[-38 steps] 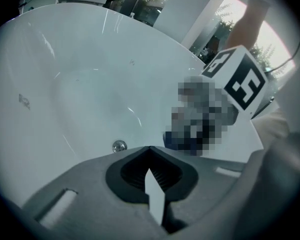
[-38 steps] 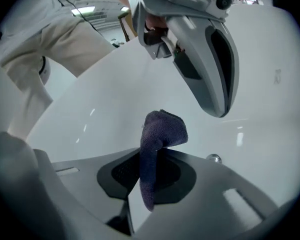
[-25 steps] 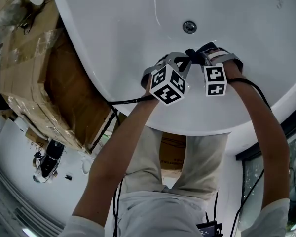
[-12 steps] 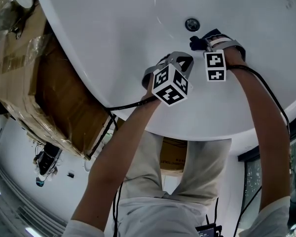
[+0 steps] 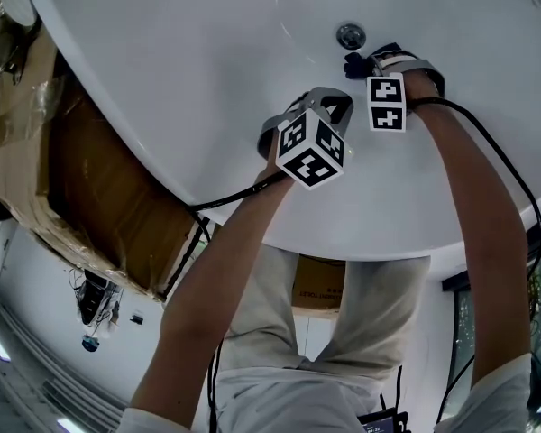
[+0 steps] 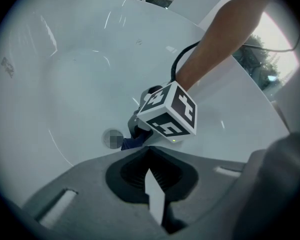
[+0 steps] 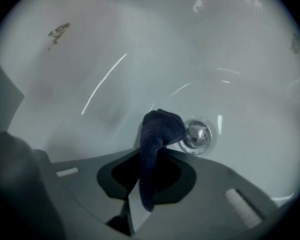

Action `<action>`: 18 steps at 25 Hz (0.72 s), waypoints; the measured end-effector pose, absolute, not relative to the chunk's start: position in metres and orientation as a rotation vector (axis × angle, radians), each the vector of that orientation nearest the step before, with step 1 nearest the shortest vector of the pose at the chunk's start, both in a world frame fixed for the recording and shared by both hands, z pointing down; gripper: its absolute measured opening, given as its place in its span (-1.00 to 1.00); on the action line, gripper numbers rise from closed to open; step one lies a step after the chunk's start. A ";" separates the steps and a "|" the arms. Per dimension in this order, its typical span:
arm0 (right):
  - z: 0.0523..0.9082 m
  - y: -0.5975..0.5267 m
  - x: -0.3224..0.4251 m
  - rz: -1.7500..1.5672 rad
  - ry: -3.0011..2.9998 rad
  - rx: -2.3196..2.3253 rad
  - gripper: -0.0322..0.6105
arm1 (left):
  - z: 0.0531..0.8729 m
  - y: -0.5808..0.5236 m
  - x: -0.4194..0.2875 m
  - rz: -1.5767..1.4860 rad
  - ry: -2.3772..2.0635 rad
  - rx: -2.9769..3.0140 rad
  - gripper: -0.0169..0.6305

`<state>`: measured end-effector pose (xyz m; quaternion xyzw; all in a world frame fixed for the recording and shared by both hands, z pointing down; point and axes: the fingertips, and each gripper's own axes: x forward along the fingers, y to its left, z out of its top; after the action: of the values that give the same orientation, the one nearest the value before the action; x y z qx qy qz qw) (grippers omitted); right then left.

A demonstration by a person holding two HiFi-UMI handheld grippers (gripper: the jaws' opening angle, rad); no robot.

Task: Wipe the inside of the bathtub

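My right gripper is down on the floor of the white bathtub, its jaws clamped on a dark blue cloth. The cloth rises out of the jaws, and its folded end bunches against the tub floor, just beside the round chrome drain. From my head, the cloth sits right under the drain, touching or nearly touching its edge. My left gripper hangs a little nearer to me and to the left of the right one. Its jaws are together with nothing between them, and it is held above the sloping tub wall. In its own view the left gripper looks past the right gripper's marker cube to the cloth and drain beyond. Smooth, bare tub floor spreads around the drain to the left, the right and ahead, curving up into the walls. A speckled patch shows high on the far wall; I cannot tell if it is dirt or a reflection. The near rim arcs below my forearms. A wrapped cardboard box stands against the tub's outer left side, and a black cable crosses the rim there.
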<state>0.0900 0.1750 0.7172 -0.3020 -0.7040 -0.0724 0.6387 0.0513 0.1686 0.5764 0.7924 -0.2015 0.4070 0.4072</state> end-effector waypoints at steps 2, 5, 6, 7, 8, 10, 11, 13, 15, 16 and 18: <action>0.720 0.180 0.093 -0.164 -1.602 -0.704 -0.73 | 0.578 0.168 0.050 1.027 -0.508 2.000 -0.96; 0.724 0.186 0.100 -0.157 -1.586 -0.718 -0.73 | 0.579 0.166 0.049 1.028 -0.509 2.002 -0.96; 0.724 0.188 0.103 -0.148 -1.579 -0.720 -0.73 | 0.579 0.166 0.050 1.028 -0.507 2.003 -0.96; 0.724 0.190 0.107 -0.138 -1.573 -0.725 -0.73 | 0.578 0.166 0.050 1.029 -0.505 2.004 -0.96; 0.724 0.191 0.109 -0.130 -1.568 -0.730 -0.73 | 0.578 0.166 0.051 1.029 -0.503 2.005 -0.96; 0.721 0.194 0.112 -0.116 -1.565 -0.740 -0.73 | 0.578 0.164 0.052 1.027 -0.504 2.010 -0.96; 0.719 0.196 0.112 -0.111 -1.565 -0.749 -0.73 | 0.577 0.165 0.052 1.027 -0.504 2.010 -0.96; 0.715 0.203 0.112 -0.104 -1.564 -0.773 -0.73 | 0.576 0.166 0.053 1.030 -0.502 2.008 -0.96; 0.711 0.207 0.111 -0.093 -1.561 -0.788 -0.73 | 0.575 0.167 0.054 1.033 -0.501 2.009 -0.96; 0.710 0.209 0.111 -0.087 -1.559 -0.792 -0.73 | 0.574 0.167 0.054 1.034 -0.502 2.010 -0.96; 0.706 0.211 0.111 -0.074 -1.556 -0.804 -0.73 | 0.573 0.166 0.054 1.035 -0.502 2.011 -0.96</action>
<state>0.1105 0.2110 0.7058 -0.3524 -0.6823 -0.0323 0.6397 0.0544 0.1664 0.5730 0.7953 -0.1984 0.4093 0.4008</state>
